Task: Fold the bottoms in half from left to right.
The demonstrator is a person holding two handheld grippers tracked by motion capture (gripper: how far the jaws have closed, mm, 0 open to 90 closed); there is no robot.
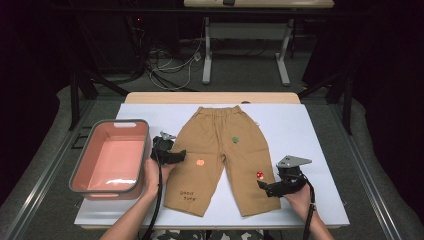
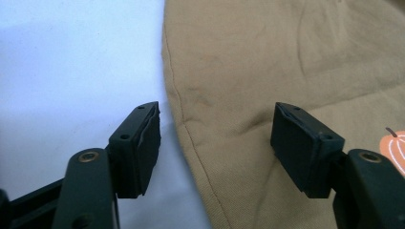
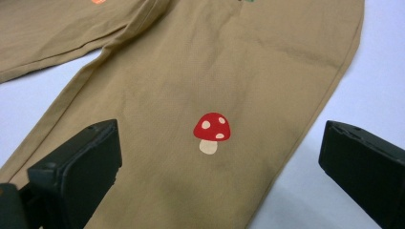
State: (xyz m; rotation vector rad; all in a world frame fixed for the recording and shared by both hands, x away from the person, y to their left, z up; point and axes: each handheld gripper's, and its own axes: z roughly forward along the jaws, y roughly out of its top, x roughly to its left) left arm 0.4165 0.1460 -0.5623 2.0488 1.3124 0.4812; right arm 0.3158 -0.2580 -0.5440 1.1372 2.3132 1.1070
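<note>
Trousers (image 1: 220, 150) lie flat; the left gripper (image 2: 215, 138) straddles their side seam, jaws apart, not yet pinching. Right gripper (image 3: 219, 167) gapes over the other leg. Closing too shallowly could miss the lower layer.

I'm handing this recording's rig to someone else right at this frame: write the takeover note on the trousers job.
Left gripper: open, jaws straddling the outer seam of the trousers, pads not pressing.
Right gripper: open, over the other leg near the mushroom print, nothing held.
Trousers lie flat and spread on the white table, waistband at the far side. Pink bin sits at the left, nothing inside.
Done: both grippers placed at the legs' outer edges.
Left: probably grip the cloth, fold, then bin it.
</note>
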